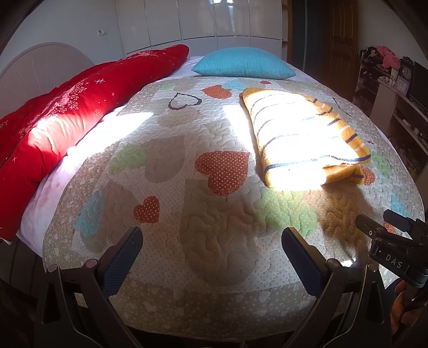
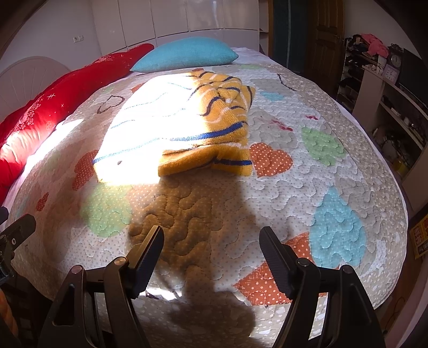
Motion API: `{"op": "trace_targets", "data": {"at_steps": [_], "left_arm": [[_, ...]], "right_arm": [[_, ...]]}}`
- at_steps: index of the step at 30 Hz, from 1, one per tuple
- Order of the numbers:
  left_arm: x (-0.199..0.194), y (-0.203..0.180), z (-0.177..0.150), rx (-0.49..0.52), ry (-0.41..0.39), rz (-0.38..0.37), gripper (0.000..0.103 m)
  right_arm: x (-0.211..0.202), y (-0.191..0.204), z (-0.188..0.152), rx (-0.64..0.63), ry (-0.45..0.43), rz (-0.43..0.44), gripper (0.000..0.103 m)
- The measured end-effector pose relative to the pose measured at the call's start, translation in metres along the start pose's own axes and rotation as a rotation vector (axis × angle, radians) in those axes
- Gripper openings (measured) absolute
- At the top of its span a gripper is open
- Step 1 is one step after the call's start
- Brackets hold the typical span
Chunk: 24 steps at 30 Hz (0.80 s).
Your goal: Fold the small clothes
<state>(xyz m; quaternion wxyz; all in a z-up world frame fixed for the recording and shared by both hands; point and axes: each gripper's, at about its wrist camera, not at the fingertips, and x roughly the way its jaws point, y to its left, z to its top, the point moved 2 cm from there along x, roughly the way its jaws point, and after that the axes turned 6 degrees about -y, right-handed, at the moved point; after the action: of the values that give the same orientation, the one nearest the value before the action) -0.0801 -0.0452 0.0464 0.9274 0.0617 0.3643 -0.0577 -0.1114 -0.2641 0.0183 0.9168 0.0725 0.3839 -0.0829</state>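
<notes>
A yellow knitted garment with blue and white stripes (image 1: 307, 139) lies folded into a rectangle on the quilted bedspread (image 1: 187, 203), partly washed out by sunlight. It also shows in the right wrist view (image 2: 184, 125), its sleeves tucked on the right side. My left gripper (image 1: 211, 254) is open and empty above the near part of the bed, left of the garment. My right gripper (image 2: 211, 254) is open and empty, just short of the garment's near edge. The right gripper's body shows at the left wrist view's right edge (image 1: 393, 241).
A red duvet (image 1: 69, 112) lies along the bed's left side by a white headboard (image 1: 34, 69). A turquoise pillow (image 1: 243, 63) sits at the far end. Shelves with clutter and clocks (image 2: 388, 88) stand to the right. White wardrobes (image 1: 200, 21) stand behind.
</notes>
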Motion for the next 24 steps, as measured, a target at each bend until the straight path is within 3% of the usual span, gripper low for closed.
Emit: {"op": "trace_targets", "data": {"at_steps": [24], "left_arm": [[0.0039, -0.0046, -0.0035, 0.024, 0.030, -0.025, 0.103]], "right_arm": [[-0.0010, 0.0023, -0.0022, 0.008, -0.006, 0.002, 0.082]]}}
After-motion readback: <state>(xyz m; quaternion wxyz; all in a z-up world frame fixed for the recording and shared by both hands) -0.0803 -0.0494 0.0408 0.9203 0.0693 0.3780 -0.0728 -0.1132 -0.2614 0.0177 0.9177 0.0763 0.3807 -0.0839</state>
